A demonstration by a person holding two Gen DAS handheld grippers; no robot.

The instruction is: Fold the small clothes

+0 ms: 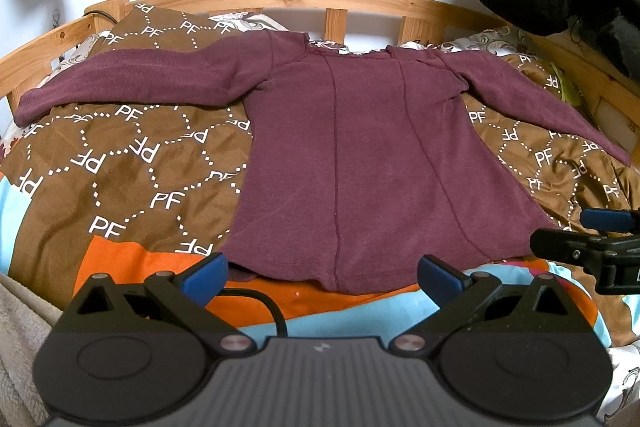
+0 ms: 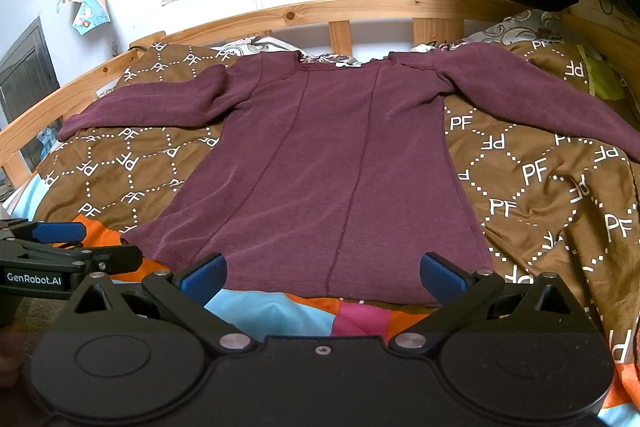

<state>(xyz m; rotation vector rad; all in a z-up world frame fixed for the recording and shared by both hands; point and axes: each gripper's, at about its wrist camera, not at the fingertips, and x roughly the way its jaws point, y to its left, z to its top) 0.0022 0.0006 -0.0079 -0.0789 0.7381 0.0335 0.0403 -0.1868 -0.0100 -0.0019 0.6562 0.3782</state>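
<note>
"PF" repeated in white on brown blanket (image 2: 532,187) | "GenRobot.AI" on left tool (image 2: 34,279)

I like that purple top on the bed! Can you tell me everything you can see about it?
The top is dark maroon and looks like soft knit. It has long sleeves, a wide neckline and two raised seams running down it. It lies flat and unfolded on the brown blanket, both sleeves stretched out sideways, neckline toward the wooden rail and hem nearest the cameras. Both grippers are open just short of the hem; neither holds it.

Right sleeve cuff (image 2: 624,143) — past frame edge
</note>
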